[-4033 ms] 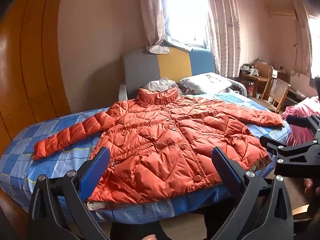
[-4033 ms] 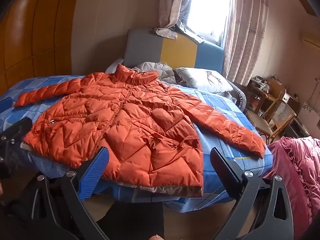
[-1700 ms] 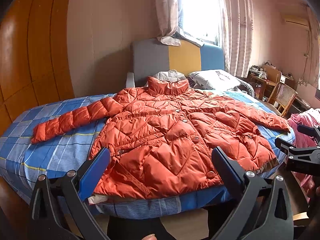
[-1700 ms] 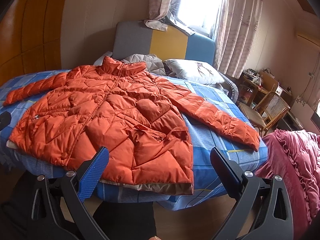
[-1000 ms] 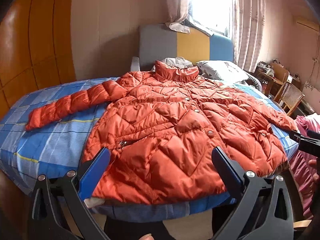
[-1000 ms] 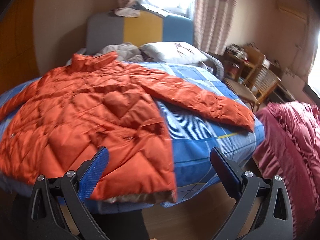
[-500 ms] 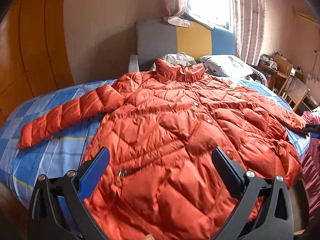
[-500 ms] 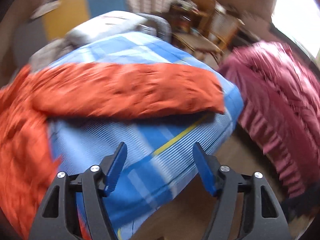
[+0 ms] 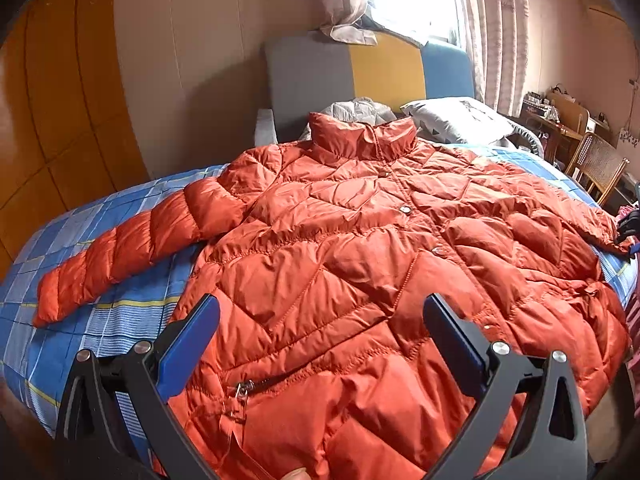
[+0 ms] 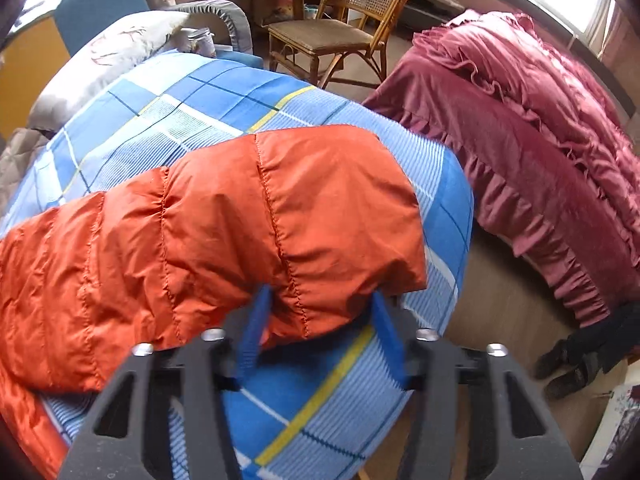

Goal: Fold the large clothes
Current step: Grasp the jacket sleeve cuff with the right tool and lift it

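Your left gripper (image 9: 320, 334) hangs over the near bottom part of the orange jacket (image 9: 380, 264). Its jaws are spread wide and hold nothing. The jacket lies flat, front side up, on the bed (image 9: 80, 248), which has a blue checked cover. Its collar points to the far end, toward the headboard (image 9: 360, 76), which is grey, yellow and blue. The left sleeve (image 9: 120, 248) stretches out to the left across the blue cover. A pocket zipper (image 9: 244, 390) shows on the near part of the jacket, between the blue pads. Past the collar, on the right, a grey pillow (image 9: 460, 118) rests by the headboard.

Your right gripper (image 10: 318, 322) is at the right edge of the bed, at the end of the right sleeve (image 10: 224, 232). Its jaws are partly closed, with one blue pad on each side of the cuff edge. You cannot tell if they are pinching the cloth yet. To the right of the bed lies a dark pink ruffled blanket (image 10: 540, 120). A wooden chair (image 10: 344, 28) stands far off behind it.
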